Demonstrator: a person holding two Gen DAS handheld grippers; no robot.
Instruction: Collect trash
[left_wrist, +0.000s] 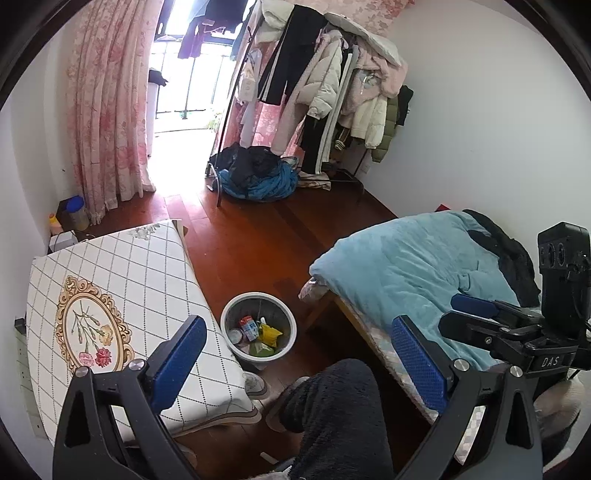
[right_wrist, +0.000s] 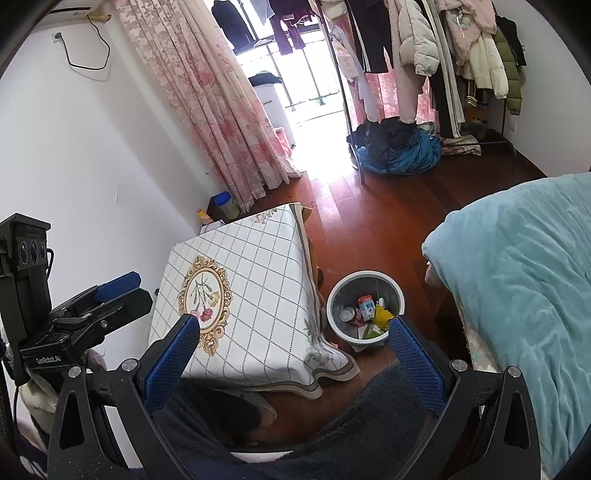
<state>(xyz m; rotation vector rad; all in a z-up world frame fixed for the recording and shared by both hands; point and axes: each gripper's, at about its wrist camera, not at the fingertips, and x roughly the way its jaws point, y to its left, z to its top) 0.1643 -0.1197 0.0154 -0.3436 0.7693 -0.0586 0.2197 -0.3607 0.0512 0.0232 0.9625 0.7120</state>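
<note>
Grey bin (left_wrist: 258, 326) upright, mouth up — trash (left_wrist: 258, 334) inside — both tongs agape.

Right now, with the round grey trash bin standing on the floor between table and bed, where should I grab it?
Pinch the round grey trash bin by its rim from above, one jaw inside, one outside. It stands upright and open-topped, probably too wide to span; the bed-side rim looks clearest of the tablecloth.

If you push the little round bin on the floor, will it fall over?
Probably it slides before tipping: the bin looks wider at its rim than tall and stands flat on the smooth wooden floor. It likely feels light, holding only a few wrappers and cartons.
</note>
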